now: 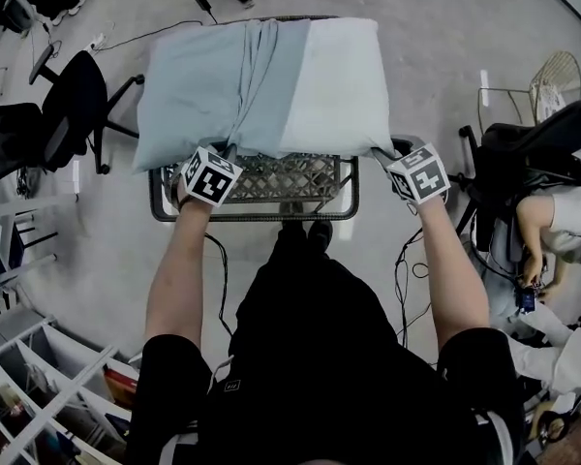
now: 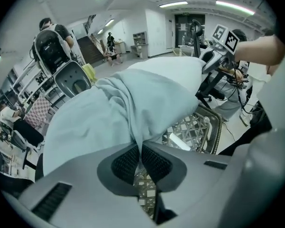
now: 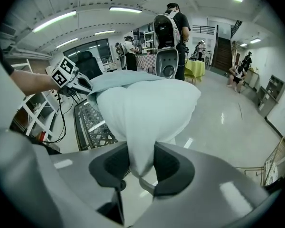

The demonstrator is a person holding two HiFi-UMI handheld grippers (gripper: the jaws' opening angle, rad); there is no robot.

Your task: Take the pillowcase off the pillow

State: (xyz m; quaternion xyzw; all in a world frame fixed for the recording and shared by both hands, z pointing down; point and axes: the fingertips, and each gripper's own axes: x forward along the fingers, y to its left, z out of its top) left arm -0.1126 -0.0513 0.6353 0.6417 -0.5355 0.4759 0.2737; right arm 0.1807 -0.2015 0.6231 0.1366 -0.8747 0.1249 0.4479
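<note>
The pillow [image 1: 334, 85] lies across the top of a wire basket [image 1: 257, 215] at 12 o'clock from the person's body in the head view, with its long side running from 9 to 3 o'clock. The pale blue pillowcase [image 1: 194, 90] covers only the 9 o'clock half. Its open end is bunched into folds near the middle, and the 3 o'clock half of the pillow is bare and white.

The left claw [image 1: 229, 151] is at the pillow's near edge, at about 7 o'clock of the pillow. In the left gripper view its jaws are almost together, with a thin fold of the pillowcase pinched between the ribbed pads. The right claw [image 1: 383, 151] is at the 5 o'clock corner of the pillow. In the right gripper view its jaws stand narrow and squeeze a thick tuft of the bare white corner.

Both forearms reach straight out toward 12 o'clock, well apart from each other. A black office chair [image 1: 73, 100] stands on the grey floor [image 1: 445, 56] at 9 o'clock of the basket.
</note>
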